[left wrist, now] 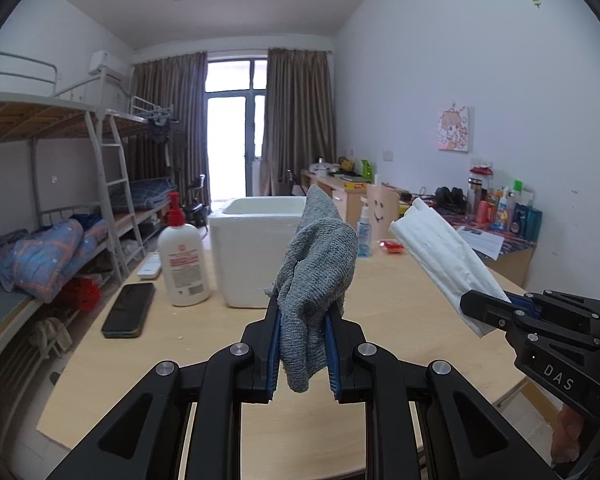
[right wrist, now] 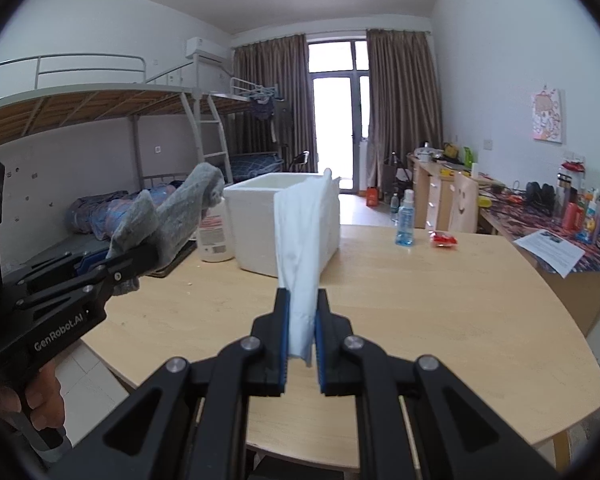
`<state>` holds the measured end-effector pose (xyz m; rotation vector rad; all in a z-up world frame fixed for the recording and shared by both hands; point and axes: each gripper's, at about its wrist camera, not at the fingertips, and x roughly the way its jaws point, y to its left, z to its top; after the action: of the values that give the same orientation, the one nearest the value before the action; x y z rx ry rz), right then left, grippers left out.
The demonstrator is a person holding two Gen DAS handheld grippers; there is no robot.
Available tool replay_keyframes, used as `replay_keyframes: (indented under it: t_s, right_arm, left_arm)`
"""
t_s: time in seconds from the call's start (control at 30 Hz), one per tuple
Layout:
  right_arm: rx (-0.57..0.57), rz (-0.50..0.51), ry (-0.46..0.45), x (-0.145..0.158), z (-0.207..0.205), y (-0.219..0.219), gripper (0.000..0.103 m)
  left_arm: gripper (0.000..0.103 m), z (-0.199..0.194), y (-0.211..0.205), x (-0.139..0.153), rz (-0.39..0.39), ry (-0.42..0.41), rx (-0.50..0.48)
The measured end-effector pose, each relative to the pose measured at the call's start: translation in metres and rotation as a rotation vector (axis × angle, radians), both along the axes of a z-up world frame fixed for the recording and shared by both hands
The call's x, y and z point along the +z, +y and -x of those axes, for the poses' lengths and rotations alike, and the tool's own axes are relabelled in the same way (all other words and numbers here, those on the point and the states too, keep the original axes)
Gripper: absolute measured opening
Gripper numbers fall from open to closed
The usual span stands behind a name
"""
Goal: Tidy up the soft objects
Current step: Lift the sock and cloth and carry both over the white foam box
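Observation:
My left gripper (left wrist: 302,308) is shut on a grey knitted cloth (left wrist: 316,264) that sticks up between its blue pads and hangs out below them. My right gripper (right wrist: 302,300) is shut on a white folded tissue (right wrist: 304,236) that stands upright above the table. Each gripper shows in the other view: the right one (left wrist: 486,306) with the tissue (left wrist: 440,252) at the right edge, the left one (right wrist: 140,260) with the grey cloth (right wrist: 180,208) at the left. Both hang over the wooden table (left wrist: 400,320), short of a white foam box (left wrist: 256,248) with an open top.
A white lotion pump bottle (left wrist: 182,256), a black phone (left wrist: 129,315) and a white remote (left wrist: 150,267) lie left of the box. A blue spray bottle (right wrist: 405,220) and a red packet (right wrist: 443,239) sit further back. Bunk beds (left wrist: 60,216) stand left, a cluttered desk (right wrist: 560,216) right.

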<state>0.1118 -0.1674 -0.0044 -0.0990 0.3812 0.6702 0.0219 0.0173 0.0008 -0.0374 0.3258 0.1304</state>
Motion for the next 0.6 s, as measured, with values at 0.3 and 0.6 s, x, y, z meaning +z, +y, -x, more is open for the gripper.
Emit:
replay_keyframes:
  t_s: [0.3, 0.6]
  right_arm:
    - [0.058, 0.024, -0.001, -0.002, 0.004, 0.032, 0.014]
    - [0.098, 0.041, 0.038, -0.009, -0.008, 0.054, 0.014]
  left_arm:
    - [0.02, 0.012, 0.031, -0.007, 0.018, 0.004, 0.063]
    - [0.02, 0.008, 0.056, -0.017, 0.039, 0.019, 0.111]
